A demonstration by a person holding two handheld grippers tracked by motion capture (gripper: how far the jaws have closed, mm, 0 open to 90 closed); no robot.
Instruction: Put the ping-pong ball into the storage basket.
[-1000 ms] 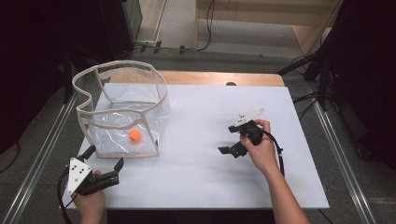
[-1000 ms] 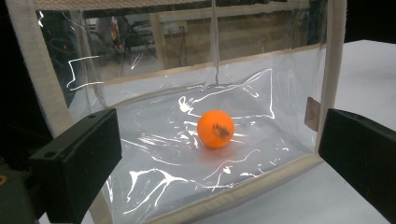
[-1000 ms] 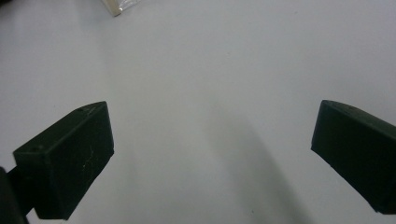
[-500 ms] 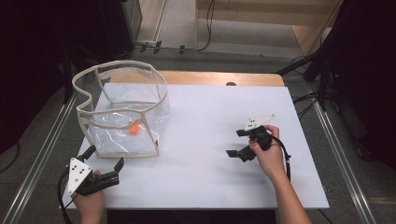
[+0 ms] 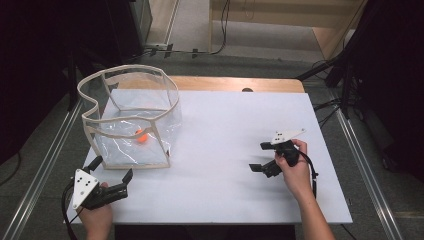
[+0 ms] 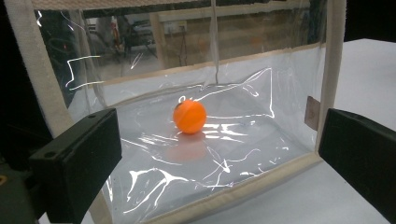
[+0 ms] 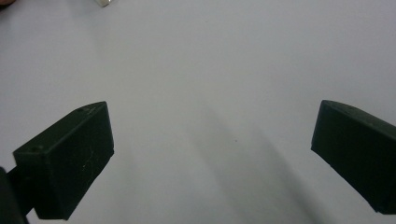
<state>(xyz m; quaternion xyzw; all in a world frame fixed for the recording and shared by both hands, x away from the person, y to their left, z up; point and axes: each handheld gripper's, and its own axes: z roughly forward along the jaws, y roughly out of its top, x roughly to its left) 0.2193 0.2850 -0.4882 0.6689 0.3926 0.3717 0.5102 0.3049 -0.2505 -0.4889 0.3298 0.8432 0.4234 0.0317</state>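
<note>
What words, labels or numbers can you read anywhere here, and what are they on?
None can be read.
Clear bag: a small brownish tab on its right seam, no letters legible.
Orange ball: a dark mark at its top, too small to read.
Left tongs and right tongs: no markings legible.

A white sheet (image 5: pixel 225 130) covers the counter (image 5: pixel 225 83), whose wooden edge shows at twelve o'clock; cables (image 5: pixel 222 30) cross the floor beyond.

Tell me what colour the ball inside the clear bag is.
The ball is orange, plainest in the left gripper view.
</note>
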